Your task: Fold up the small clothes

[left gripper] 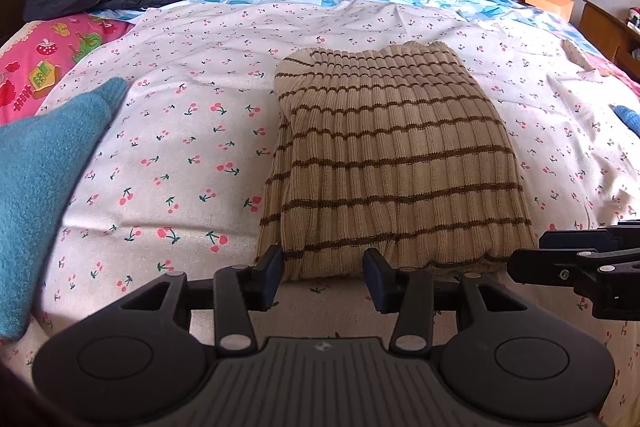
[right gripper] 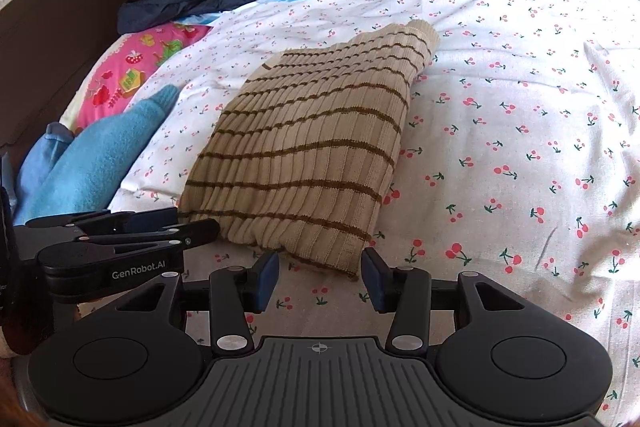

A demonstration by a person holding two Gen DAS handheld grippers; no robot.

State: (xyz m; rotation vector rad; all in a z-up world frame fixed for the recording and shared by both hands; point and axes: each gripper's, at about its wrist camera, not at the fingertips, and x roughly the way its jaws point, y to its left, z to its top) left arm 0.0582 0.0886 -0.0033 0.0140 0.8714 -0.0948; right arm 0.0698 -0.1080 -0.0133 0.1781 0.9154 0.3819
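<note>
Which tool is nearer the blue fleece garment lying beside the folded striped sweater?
Left. The left tool sits at the striped sweater's near edge, on the side toward the blue fleece garment; the right tool is at the sweater's opposite near corner, farther away.

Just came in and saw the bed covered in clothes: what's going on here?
A person with a gripper in each hand is folding small clothes on the bed. The striped beige sweater lies folded. The left gripper and right gripper sit at its near edge, jaws apart, gripping nothing. A blue garment lies to the left.
</note>
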